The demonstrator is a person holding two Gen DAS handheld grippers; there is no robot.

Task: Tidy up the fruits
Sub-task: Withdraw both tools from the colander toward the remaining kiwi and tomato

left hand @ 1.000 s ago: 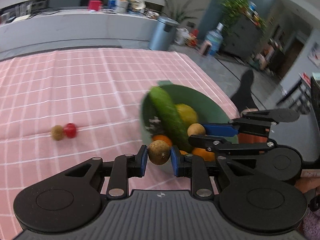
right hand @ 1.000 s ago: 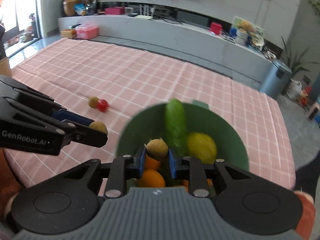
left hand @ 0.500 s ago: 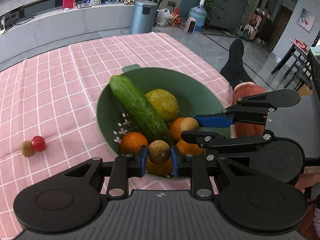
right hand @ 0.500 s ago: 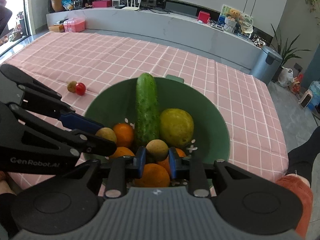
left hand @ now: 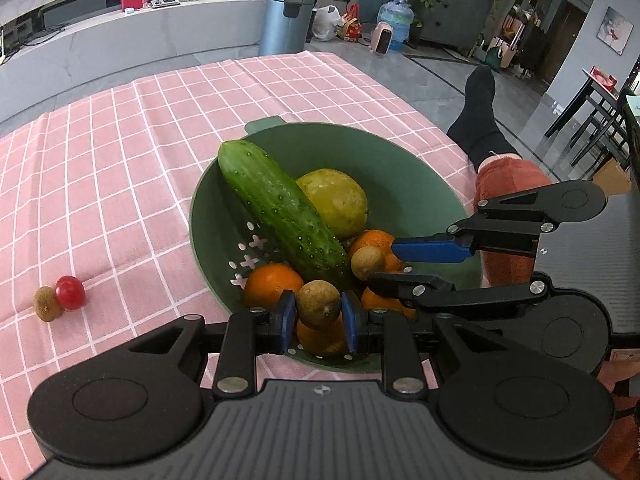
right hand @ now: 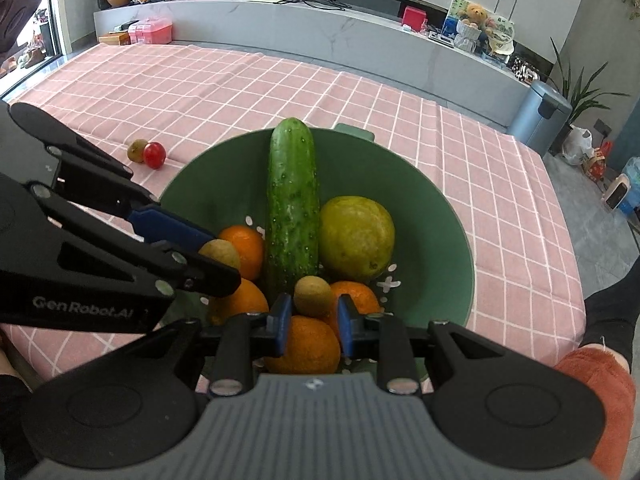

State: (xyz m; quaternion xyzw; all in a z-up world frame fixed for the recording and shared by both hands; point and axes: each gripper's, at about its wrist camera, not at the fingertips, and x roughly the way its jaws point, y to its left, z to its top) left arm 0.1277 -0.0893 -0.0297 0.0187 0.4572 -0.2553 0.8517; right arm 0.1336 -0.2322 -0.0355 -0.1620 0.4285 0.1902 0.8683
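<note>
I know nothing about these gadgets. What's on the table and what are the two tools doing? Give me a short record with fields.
Left tool: shut on a small brown fruit, over the bowl
Right tool: shut on another small brown fruit, over the bowl
Bowl: green, holds a cucumber, a yellow-green fruit and oranges
On the cloth: a cherry tomato touching a brown fruit

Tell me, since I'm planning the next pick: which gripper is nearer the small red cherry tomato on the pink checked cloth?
Left. The left gripper hangs over the bowl's tomato-side edge; the right gripper is farther across, away from the cherry tomato.
</note>
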